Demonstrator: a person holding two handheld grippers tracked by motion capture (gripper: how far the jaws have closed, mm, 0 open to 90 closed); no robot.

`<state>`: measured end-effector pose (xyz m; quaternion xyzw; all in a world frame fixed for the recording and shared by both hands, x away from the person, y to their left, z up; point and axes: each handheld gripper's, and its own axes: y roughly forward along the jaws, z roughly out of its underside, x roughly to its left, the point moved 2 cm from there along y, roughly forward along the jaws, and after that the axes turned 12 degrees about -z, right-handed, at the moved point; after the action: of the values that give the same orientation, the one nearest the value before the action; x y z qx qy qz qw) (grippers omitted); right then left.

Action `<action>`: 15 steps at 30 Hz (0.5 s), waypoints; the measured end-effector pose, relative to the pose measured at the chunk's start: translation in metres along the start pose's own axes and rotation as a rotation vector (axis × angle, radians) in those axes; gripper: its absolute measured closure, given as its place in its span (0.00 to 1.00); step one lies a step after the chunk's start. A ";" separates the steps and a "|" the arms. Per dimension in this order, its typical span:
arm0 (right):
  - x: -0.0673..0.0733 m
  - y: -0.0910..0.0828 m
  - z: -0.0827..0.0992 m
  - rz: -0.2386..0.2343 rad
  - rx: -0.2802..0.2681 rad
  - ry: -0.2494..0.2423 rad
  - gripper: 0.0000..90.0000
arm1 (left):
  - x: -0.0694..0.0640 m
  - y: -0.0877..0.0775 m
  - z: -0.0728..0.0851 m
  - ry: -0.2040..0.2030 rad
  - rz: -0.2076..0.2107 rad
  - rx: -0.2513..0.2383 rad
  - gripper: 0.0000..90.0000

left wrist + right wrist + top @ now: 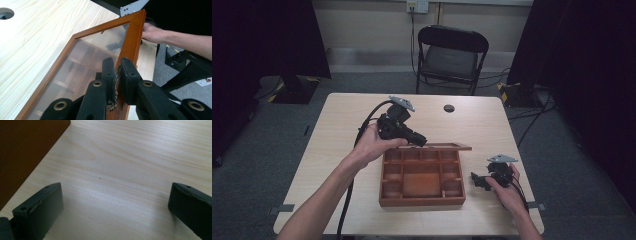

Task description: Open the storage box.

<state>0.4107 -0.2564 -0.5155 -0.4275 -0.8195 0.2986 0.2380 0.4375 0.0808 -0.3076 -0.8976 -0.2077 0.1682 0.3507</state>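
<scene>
High view: a wooden box (422, 177) with small compartments sits near the middle of the table (337, 115), toward the near edge. Its glass lid (447, 146) is raised at the far side. The left gripper (418, 140) reaches the lid's left end; the right gripper (477, 180) rests on the table just right of the box, jaws pointing toward it. A folding chair (452, 55) stands beyond the table.

Left gripper view: the left gripper (118, 75) has its jaws pressed onto the lid's wooden frame (131, 42), pinching a small metal clasp (115, 98) there. The box's compartments show through the glass.

Right gripper view: the right gripper (115, 205) has its jaws spread wide over bare table (130, 157), holding nothing; the box's side (22, 152) lies at upper left.
</scene>
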 end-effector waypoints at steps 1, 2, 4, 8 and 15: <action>0.000 0.000 0.000 0.000 -0.001 -0.001 0.00 | 0.000 0.000 0.000 0.001 0.000 0.001 0.91; 0.000 0.000 0.000 0.000 0.000 0.001 0.00 | 0.000 0.000 0.000 0.000 0.000 0.000 0.91; 0.000 0.000 0.000 0.000 0.000 0.000 0.00 | 0.000 0.000 0.000 0.001 0.001 0.002 0.91; 0.000 0.000 0.000 0.000 0.000 0.001 0.00 | 0.000 0.000 0.000 -0.002 0.002 -0.002 0.91; 0.000 0.000 0.000 0.000 0.000 0.000 0.00 | 0.000 0.000 0.000 0.000 0.001 0.001 0.91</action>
<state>0.4107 -0.2564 -0.5155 -0.4275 -0.8194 0.2985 0.2380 0.4376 0.0805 -0.3077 -0.8976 -0.2070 0.1683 0.3509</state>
